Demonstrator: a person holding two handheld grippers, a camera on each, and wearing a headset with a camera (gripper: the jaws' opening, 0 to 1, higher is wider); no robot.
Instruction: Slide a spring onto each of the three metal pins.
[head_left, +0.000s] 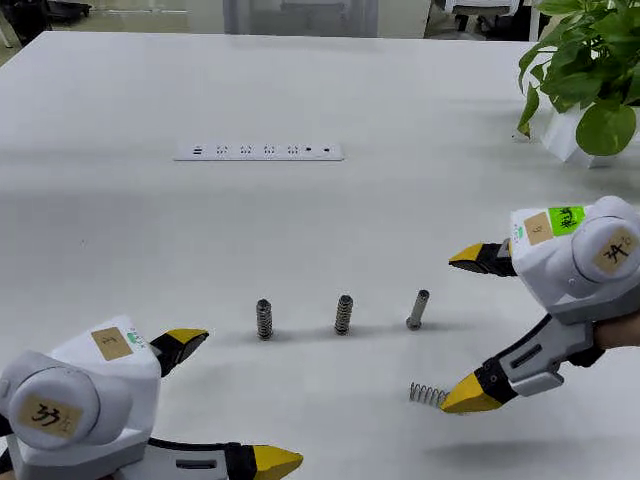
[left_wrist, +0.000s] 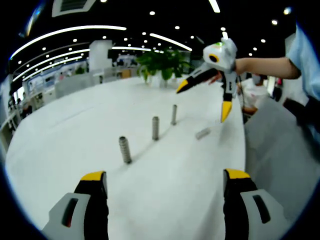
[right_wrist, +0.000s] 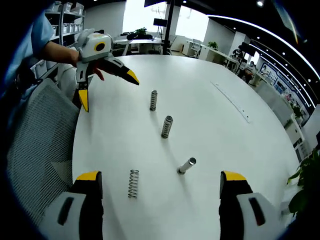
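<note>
**Two pins sprung, one bare, one spring loose on the table**

In the head view your right gripper (head_left: 452, 332) sits at the right edge of the frame. Its jaws are spread wide and hold nothing. The upper yellow tip points left, above and to the right of the bare pin (head_left: 418, 310). The lower tip is just beside the right end of the loose spring (head_left: 428, 394). That spring lies flat on the white table (head_left: 320, 230), below and slightly right of the bare pin. In the left gripper view the tip stands clear of the spring, not touching it.

Your left gripper (head_left: 243, 398) is in the lower left corner of the head view. Its jaws are also wide apart and empty, well away from the row of pins.

The three pins stand in a row across the middle of the frame. The left pin (head_left: 264, 319) and the middle pin (head_left: 344, 314) each carry a spring wound around the shaft. The bare pin at the right end shows plain metal and leans a little to the right in the picture.

In the right gripper view the loose spring lies between your own two jaws, nearer the left one, with the bare pin just right of it.

A white power strip (head_left: 259, 152) lies flat toward the top of the head view. A potted plant (head_left: 585, 70) fills the upper right corner.
</note>
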